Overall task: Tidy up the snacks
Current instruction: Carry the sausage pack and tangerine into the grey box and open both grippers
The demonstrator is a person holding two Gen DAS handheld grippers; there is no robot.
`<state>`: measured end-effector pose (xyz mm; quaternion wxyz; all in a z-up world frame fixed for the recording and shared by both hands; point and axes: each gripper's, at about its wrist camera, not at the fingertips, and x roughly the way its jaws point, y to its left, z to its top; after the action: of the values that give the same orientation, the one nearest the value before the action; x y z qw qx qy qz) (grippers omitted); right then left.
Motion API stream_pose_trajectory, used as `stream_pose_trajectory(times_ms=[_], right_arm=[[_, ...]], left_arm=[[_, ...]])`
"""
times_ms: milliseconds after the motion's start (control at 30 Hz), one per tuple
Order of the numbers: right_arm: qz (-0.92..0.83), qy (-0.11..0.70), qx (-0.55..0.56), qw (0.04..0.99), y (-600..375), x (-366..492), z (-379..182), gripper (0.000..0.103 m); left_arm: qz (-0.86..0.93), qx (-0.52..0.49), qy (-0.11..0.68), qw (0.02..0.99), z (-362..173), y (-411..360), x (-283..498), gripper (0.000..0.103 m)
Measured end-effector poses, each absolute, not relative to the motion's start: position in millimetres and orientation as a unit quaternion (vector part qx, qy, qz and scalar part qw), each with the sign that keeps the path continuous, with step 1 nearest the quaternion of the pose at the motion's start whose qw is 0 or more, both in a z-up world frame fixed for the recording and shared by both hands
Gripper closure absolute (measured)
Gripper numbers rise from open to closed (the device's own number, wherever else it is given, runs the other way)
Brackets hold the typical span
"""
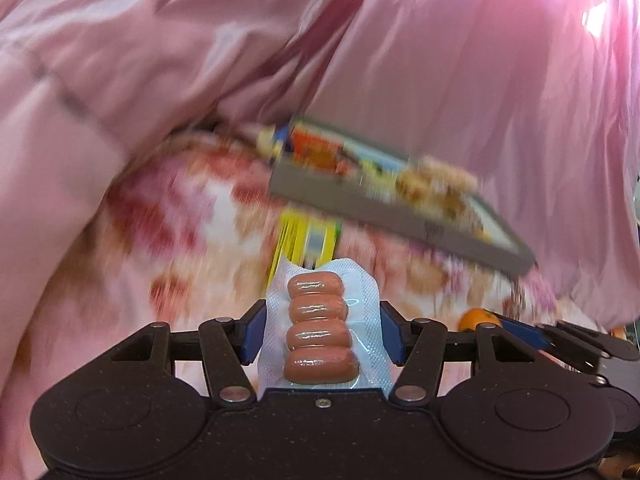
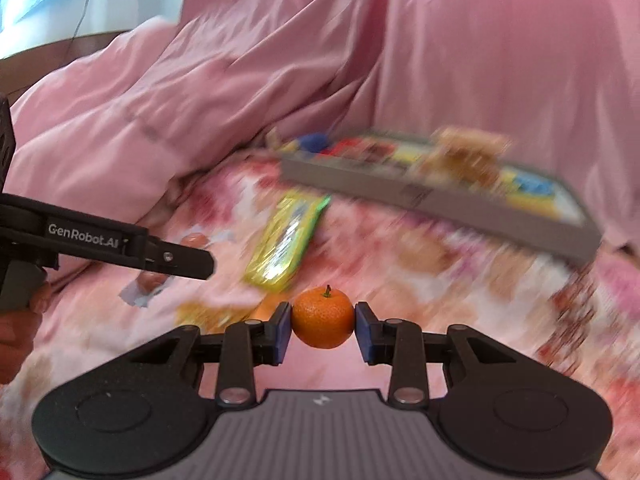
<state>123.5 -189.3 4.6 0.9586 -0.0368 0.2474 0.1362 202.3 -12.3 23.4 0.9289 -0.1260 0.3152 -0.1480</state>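
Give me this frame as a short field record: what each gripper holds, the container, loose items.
left gripper: shut on clear plastic pack of four small sausages
right gripper: shut on small orange mandarin with stem
container: shallow grey cardboard tray, already holding assorted snacks, blurred
loose: yellow-green snack packet on floral pink bedspread

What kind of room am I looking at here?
Probably a bedroom: snacks lie on a floral bedspread, a rumpled pink quilt is heaped behind it, and a grey tray of snacks sits on the bed.
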Motion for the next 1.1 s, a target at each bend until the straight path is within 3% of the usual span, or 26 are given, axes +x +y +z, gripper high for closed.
stream_pose_trajectory(times_ms=[433, 1033, 1100], right_arm=[[0.097, 0.214, -0.051, 0.971, -221, 223, 53, 0.065], [0.095, 0.258, -0.039, 0.961, -210, 287, 33, 0.064], [0.096, 0.254, -0.038, 0.962, -210, 286, 34, 0.062]], left_arm=[[-0.13, -0.126, 0.266, 0.947, 79, -50, 338, 0.043], [-0.083, -0.115, 0.31, 0.94, 46, -66, 393, 0.04], [-0.081, -0.118, 0.316, 0.938, 46, -65, 393, 0.033]])
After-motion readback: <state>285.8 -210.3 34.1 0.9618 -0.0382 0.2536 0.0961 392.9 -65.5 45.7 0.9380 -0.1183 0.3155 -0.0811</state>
